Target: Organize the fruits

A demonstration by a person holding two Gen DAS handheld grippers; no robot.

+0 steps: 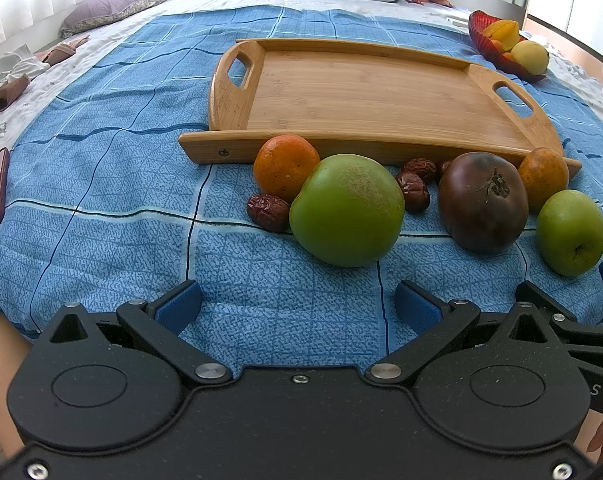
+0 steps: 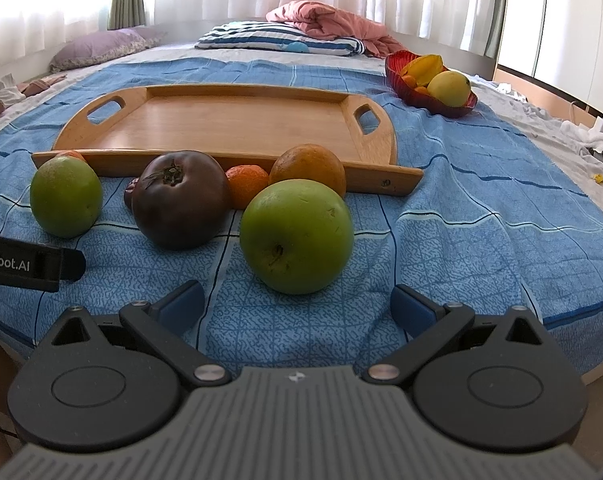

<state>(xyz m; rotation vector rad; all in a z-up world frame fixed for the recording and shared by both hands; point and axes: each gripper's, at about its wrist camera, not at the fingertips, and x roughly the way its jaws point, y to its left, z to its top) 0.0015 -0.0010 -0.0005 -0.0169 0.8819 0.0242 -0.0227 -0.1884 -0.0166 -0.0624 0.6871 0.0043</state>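
We are at the start: the wooden tray (image 1: pixel 365 92) lies bare on the bed's blue cover (image 1: pixel 101 208), and all the loose fruit sits just in front of its near rail. To do this well, we take one fruit at a time, nearest first, and close gently around the widest part.

The left claw (image 1: pixel 297 304) hovers low over the cover, spread wide and holding nothing, with the larger green apple (image 1: pixel 347 210) at its 12 o'clock, touching an orange (image 1: pixel 285 168) and a dried date (image 1: pixel 267 212) behind it. We should slide straight in so we do not knock those two.

The right claw (image 2: pixel 297 306) is likewise wide open and empty, its green apple (image 2: pixel 297 236) at 12 o'clock, the dark tomato (image 2: pixel 179 200) at 10. The tomato looks soft; we judge it needs the lightest squeeze.
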